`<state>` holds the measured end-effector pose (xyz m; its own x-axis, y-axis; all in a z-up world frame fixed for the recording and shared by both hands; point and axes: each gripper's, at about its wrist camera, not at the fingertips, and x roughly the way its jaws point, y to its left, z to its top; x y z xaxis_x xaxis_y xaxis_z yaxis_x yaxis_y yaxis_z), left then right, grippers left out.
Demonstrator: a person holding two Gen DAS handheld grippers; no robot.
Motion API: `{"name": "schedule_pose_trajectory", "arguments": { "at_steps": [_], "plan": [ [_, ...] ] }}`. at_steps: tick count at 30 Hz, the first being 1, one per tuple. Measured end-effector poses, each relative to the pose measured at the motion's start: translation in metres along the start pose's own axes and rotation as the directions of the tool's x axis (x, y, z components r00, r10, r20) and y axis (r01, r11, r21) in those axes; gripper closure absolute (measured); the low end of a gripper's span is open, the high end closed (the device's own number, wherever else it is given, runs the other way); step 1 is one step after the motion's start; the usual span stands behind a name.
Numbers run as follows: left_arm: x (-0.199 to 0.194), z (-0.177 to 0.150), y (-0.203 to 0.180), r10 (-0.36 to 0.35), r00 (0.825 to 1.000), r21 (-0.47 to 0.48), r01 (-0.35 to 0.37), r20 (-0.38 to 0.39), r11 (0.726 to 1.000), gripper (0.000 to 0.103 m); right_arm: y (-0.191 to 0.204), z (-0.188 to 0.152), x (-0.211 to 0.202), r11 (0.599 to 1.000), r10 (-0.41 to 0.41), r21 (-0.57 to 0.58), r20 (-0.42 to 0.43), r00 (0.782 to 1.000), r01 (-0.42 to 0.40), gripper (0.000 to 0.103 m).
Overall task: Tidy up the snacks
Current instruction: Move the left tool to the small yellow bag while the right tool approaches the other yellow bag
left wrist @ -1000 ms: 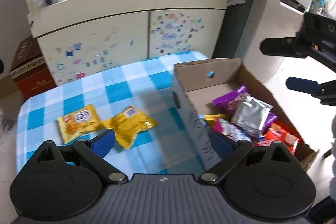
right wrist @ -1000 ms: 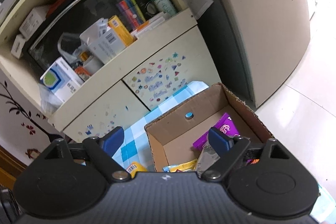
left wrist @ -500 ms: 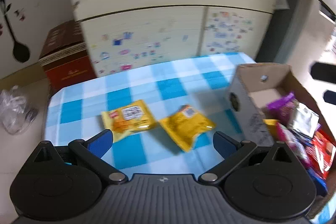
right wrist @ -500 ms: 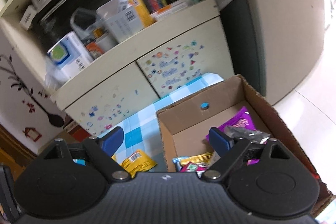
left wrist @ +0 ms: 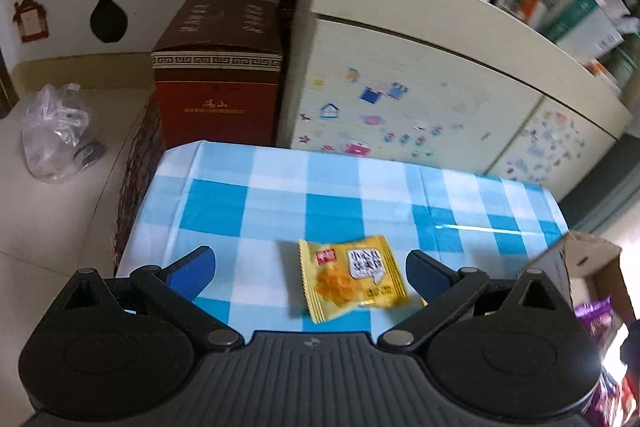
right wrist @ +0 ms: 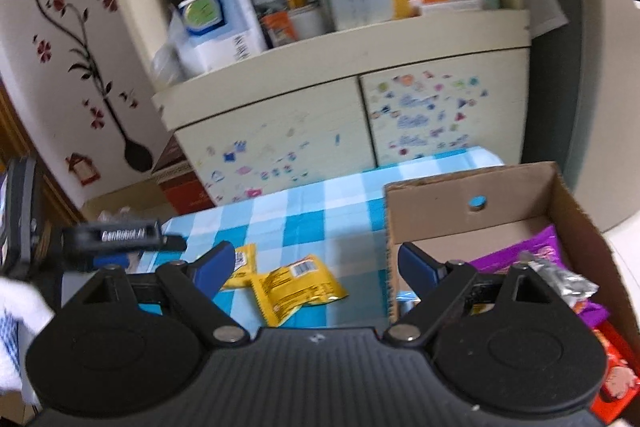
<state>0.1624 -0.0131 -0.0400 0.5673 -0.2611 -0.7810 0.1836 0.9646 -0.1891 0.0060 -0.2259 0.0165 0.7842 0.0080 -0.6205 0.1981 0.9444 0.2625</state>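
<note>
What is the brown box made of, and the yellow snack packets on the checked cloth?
The open brown box looks like matte corrugated cardboard: rough cut edges. The yellow snack packets look like thin glossy plastic film, judging by crimped zigzag ends and wrinkles.

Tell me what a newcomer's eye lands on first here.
Two yellow snack packets lie on the blue-checked tablecloth, one framed between the open left gripper. To their right stands a cardboard box with a purple packet and other snacks inside. Behind it all is a sticker-covered cabinet.
</note>
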Motion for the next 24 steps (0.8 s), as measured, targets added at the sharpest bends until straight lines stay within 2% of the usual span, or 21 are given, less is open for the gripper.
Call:
{"name": "schedule_pose_trajectory", "arguments": {
  "at_steps": [8,13,24],
  "plan": [
    [0.02,0.0,0.001,-0.002,1.0,-0.023,0.001,-0.027,1.0,0.0,0.021,-0.014,0.025,0.996,0.031,-0.079,-0.04,0.999,-0.034,0.014],
    [0.042,0.0,0.001,0.035,0.998,-0.037,-0.037,-0.052,0.999,0.0,0.029,-0.023,0.048,0.995,0.048,-0.087,-0.086,0.995,-0.055,0.015],
    [0.077,0.008,0.009,0.137,0.987,-0.067,-0.143,-0.084,0.987,0.0,0.037,-0.032,0.097,0.998,0.011,-0.062,-0.133,0.991,-0.019,0.015]
  ]
}}
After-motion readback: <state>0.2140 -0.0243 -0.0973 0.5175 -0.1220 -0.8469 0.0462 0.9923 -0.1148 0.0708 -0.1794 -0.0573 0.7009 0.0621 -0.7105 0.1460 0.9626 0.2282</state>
